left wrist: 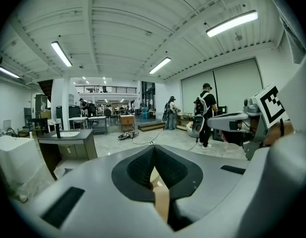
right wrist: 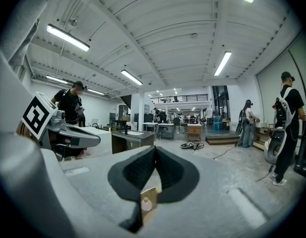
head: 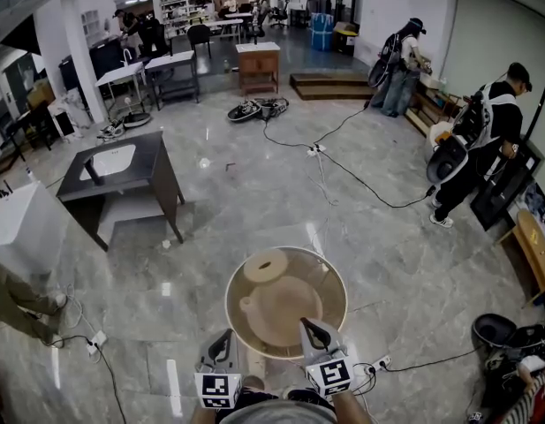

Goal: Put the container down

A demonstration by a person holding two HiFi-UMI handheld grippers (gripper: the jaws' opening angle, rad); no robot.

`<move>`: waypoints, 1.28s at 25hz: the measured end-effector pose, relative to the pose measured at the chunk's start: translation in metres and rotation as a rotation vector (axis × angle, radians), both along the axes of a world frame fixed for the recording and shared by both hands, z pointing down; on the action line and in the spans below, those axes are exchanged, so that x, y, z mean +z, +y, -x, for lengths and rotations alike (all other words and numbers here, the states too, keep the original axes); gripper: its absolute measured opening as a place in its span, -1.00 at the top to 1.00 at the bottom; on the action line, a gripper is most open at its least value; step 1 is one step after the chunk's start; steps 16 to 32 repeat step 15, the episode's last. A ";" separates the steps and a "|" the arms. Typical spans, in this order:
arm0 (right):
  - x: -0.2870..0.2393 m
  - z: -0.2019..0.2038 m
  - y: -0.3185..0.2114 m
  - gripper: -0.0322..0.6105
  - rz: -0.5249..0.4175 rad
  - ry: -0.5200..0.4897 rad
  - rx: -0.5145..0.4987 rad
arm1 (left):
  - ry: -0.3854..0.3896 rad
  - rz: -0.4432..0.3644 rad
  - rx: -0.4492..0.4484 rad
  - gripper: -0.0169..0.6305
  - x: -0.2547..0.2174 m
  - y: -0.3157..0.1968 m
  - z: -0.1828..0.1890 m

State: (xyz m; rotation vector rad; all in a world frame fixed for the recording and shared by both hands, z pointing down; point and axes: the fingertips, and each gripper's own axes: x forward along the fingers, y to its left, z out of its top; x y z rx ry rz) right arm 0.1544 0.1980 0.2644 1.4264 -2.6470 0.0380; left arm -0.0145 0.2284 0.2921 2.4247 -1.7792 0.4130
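A round tan container (head: 339, 281) hangs over the marble floor straight ahead of me in the head view. A flat round disc (head: 266, 266) and a pale jug-like piece (head: 276, 309) lie inside it. My left gripper (head: 222, 338) is shut on the near rim at the left and my right gripper (head: 312, 327) is shut on it at the right. Seen from the left gripper view, the left gripper (left wrist: 154, 150) has its jaws together, with a tan strip of the container (left wrist: 161, 202) pinched low between them. The right gripper (right wrist: 155, 150) clamps a tan edge (right wrist: 147, 200) the same way.
A dark sink cabinet (head: 122, 175) stands at the left, with a white unit (head: 20, 223) beside it. Cables (head: 343, 162) cross the floor ahead, and a power strip (head: 378, 363) lies near my right. Two people (head: 484, 140) work at the right wall. Black gear (head: 502, 329) sits at the lower right.
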 end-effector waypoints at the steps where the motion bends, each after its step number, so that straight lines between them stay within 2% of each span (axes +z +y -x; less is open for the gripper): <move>1: 0.000 -0.001 -0.001 0.90 0.000 0.001 0.000 | 0.000 0.000 -0.001 0.90 0.000 -0.001 -0.001; 32: -0.006 -0.008 -0.004 0.90 0.000 -0.006 -0.004 | -0.005 -0.001 -0.002 0.90 -0.008 -0.006 -0.009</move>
